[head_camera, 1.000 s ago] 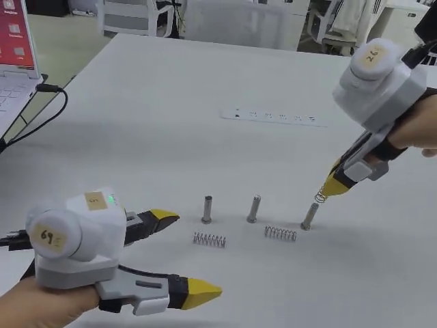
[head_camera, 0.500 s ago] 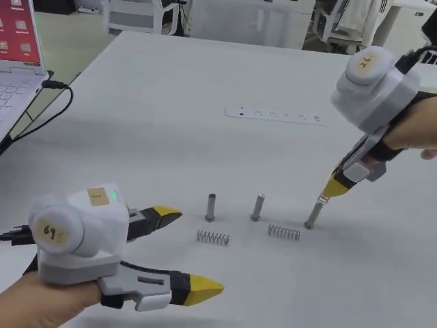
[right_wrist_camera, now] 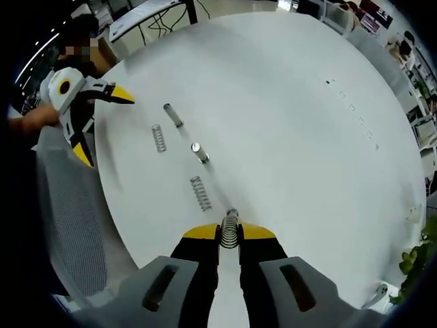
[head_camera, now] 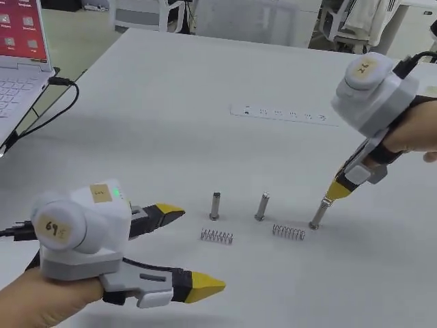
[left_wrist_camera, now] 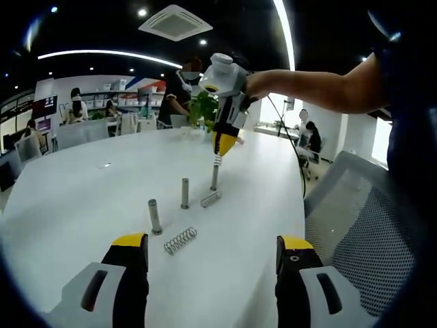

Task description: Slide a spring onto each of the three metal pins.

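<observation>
Three short metal pins stand in a row on the white table: left pin [head_camera: 216, 206], middle pin [head_camera: 262, 206], right pin [head_camera: 319, 213]. My right gripper [head_camera: 334, 194] is shut on a spring [right_wrist_camera: 230, 231] whose lower end sits over the top of the right pin [right_wrist_camera: 232, 214]. Two more springs lie flat in front of the pins: one spring [head_camera: 216, 236] near the left pin, another spring [head_camera: 289, 232] between the middle and right pins. My left gripper [head_camera: 193, 249] hovers open at the near left, nothing between its fingers [left_wrist_camera: 130, 243].
A white power strip [head_camera: 283, 115] lies farther back on the table. A laptop [head_camera: 20, 65] with a black cable [head_camera: 51, 109] sits at the far left edge. A mesh chair [left_wrist_camera: 355, 225] stands by the table's side.
My right gripper has lowered the spring so its end now meets the top of the right pin. The head camera shifted slightly; the left gripper stays open in place.
</observation>
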The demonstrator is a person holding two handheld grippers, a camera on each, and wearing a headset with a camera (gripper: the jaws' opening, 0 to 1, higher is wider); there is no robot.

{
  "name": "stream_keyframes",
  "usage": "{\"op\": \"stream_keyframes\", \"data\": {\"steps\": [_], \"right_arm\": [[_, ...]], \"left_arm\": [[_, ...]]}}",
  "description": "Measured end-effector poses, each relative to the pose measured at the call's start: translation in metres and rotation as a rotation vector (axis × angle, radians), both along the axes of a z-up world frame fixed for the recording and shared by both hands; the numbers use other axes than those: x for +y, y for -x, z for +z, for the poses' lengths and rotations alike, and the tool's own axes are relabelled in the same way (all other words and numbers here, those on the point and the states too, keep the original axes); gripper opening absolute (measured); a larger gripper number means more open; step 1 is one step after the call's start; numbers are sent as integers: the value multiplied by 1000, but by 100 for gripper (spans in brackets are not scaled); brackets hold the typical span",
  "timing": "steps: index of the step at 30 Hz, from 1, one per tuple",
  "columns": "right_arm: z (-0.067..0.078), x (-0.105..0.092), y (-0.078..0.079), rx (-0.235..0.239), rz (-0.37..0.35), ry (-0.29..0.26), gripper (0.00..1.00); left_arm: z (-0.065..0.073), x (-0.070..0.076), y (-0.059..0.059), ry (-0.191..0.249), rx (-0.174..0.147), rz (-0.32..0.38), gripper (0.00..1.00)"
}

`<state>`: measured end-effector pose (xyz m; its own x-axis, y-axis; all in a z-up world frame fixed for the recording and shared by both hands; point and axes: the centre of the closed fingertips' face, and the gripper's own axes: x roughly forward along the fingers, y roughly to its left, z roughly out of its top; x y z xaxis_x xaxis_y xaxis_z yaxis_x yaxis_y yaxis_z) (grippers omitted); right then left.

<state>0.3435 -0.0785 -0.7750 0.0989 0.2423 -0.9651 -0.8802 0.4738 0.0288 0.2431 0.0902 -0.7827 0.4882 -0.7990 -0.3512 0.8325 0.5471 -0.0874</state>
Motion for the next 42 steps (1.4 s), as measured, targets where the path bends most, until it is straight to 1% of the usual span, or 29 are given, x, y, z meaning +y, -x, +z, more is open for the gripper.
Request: {"op": "stream_keyframes", "data": {"steps": [10, 23, 31, 34, 37, 42], "right_arm": [[-5, 0, -1, 7, 2, 10, 8], [-4, 2, -2, 13, 0, 12, 8], [-3, 1, -2, 8, -2, 15, 8], [-4, 1, -1, 11, -2, 18, 8], [-5, -1, -2, 5, 4, 36, 8], [-7, 0, -3, 10, -2, 32, 8]], "left_arm": [[-1, 1, 0, -1, 2, -1, 72], [-1, 3, 0, -1, 2, -2, 71], [0, 1, 1, -2, 2, -7, 70], [0, 1, 1, -2, 1, -8, 70], [1, 2, 1, -3, 1, -7, 70], [1, 3, 1, -4, -1, -4, 70]]}}
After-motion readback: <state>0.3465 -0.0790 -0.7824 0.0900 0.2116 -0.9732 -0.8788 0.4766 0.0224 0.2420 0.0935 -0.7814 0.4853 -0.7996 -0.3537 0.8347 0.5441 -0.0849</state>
